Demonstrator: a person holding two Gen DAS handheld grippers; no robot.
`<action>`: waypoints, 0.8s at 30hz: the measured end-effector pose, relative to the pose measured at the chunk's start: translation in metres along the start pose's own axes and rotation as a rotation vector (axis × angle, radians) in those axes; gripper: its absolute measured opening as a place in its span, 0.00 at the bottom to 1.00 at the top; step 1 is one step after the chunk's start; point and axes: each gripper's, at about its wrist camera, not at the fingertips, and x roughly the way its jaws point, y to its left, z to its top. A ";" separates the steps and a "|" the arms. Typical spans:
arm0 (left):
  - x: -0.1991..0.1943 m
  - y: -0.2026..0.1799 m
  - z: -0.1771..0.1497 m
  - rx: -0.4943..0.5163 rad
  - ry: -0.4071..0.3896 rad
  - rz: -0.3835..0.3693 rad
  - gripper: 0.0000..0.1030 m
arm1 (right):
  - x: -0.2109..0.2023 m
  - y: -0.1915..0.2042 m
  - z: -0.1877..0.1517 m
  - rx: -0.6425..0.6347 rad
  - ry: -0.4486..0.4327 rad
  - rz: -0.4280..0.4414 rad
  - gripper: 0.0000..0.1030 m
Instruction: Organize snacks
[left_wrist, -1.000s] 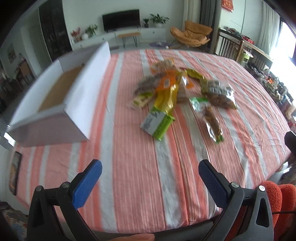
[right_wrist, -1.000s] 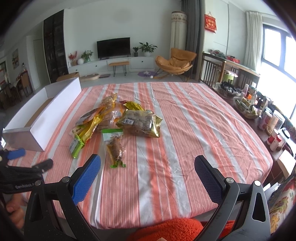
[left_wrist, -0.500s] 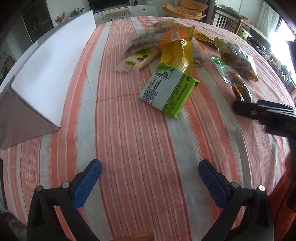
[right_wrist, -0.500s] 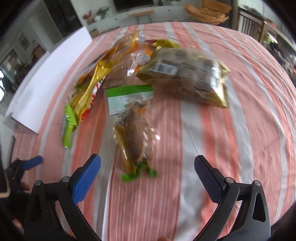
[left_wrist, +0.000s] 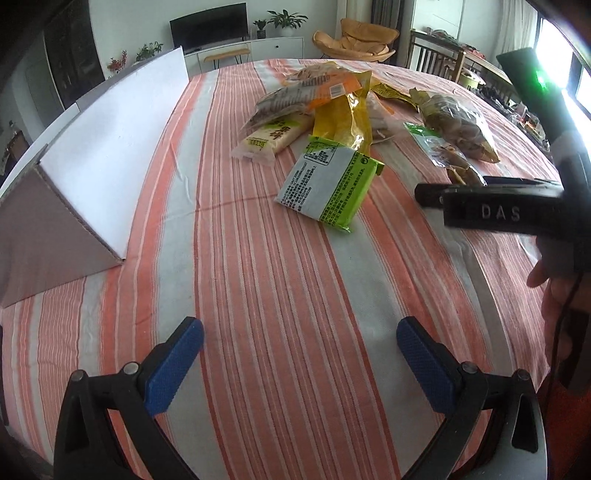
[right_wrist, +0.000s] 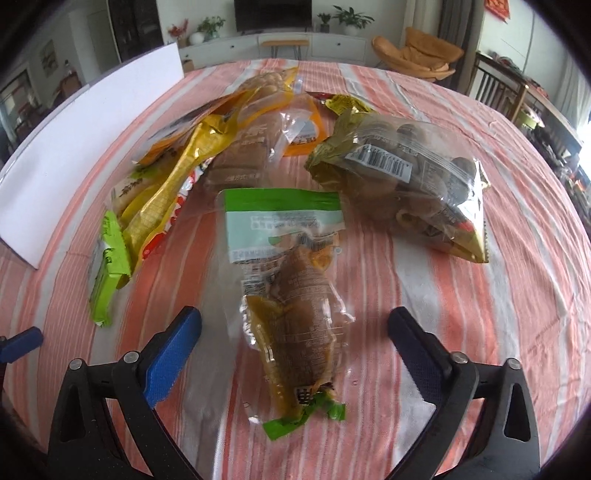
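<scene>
Now both tools released: right tool (right_wrist: 293, 354) straddling clear snack pack (right_wrist: 295, 314); left tool (left_wrist: 299, 358) over tablecloth (left_wrist: 258, 295).

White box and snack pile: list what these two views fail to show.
- White box: inside hidden by its own wall in both wrist views; the left edge cuts it off.
- Clear green-topped packet: in the left wrist view the right tongs cover its near end.
- Packet labels: print too small to read.
- Lower packets in the pile: hidden under upper ones.
</scene>
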 end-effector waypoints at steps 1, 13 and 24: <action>-0.002 0.002 -0.002 0.007 0.019 -0.004 1.00 | 0.001 0.000 0.002 0.007 -0.003 -0.007 0.85; -0.016 0.004 0.083 0.084 -0.018 -0.146 0.89 | -0.035 -0.016 -0.035 0.169 -0.116 0.003 0.54; 0.034 -0.010 0.109 0.158 0.007 -0.024 0.37 | -0.037 -0.035 -0.037 0.258 -0.136 0.009 0.55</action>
